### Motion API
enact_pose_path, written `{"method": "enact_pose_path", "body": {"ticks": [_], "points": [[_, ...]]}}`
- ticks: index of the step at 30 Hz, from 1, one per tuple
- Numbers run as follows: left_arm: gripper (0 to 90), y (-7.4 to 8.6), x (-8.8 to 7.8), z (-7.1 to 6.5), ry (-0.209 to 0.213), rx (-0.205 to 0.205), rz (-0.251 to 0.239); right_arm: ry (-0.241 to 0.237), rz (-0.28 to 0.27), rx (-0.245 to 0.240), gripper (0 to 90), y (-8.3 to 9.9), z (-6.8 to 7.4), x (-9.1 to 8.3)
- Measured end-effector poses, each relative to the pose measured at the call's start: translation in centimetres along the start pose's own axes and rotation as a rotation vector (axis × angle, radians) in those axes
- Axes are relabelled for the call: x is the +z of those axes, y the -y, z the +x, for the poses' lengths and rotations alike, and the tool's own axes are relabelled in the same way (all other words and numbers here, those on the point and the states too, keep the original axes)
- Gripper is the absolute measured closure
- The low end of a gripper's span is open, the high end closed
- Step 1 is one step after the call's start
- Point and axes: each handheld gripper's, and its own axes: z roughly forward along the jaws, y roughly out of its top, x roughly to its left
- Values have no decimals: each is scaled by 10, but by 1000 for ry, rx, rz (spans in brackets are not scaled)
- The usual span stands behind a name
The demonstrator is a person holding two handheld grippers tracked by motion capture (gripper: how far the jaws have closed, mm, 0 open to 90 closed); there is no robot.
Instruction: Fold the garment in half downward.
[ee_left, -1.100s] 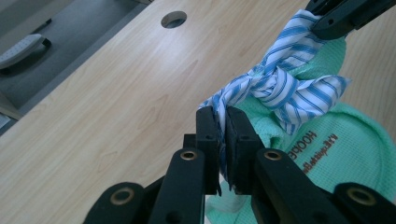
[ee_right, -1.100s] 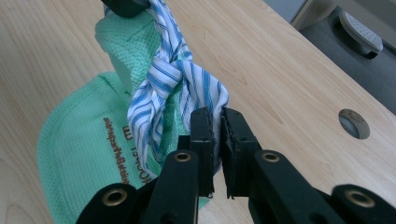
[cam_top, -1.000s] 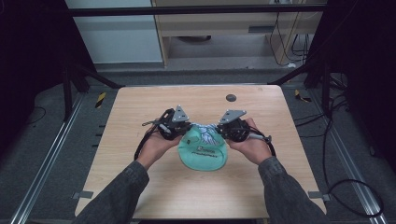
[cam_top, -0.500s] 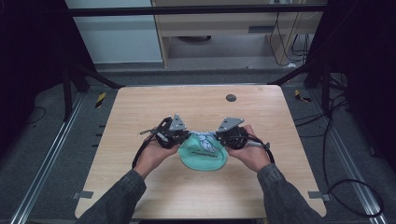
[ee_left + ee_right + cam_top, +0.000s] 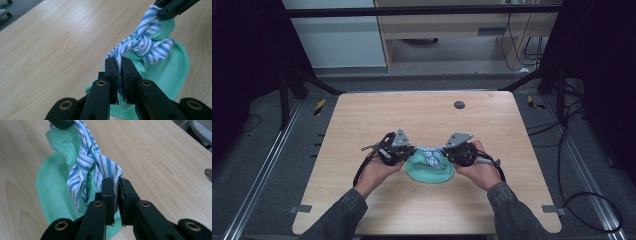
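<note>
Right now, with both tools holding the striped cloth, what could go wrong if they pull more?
1. Each tool, left and right, pinches only a thin end of the striped cloth, so an end may slip out.
2. The knot looks loose and might come undone instead of tightening.
3. The green towel lies under the knot and could be dragged across the table.
</note>
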Motion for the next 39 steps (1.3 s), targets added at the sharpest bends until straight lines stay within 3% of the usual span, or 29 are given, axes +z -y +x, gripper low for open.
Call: {"method": "enact_pose_path", "body": {"ticks": [19, 22, 27, 31, 39], "points": [[822, 12, -2, -15, 20, 2, -1, -9, 7, -9, 835, 12, 13, 0], [769, 14, -2, -15, 14, -1, -8, -13, 7, -9, 835, 13, 14, 0], [594, 17, -3, -16, -5, -11, -12, -19, 8, -12, 835, 13, 16, -1], [456, 20, -3, -15, 19, -42, -4, -21, 1, -15, 835, 13, 17, -2], [440, 29, 3, -14, 57, -64, 22, -25, -7, -14, 834, 16, 22, -3]]}}
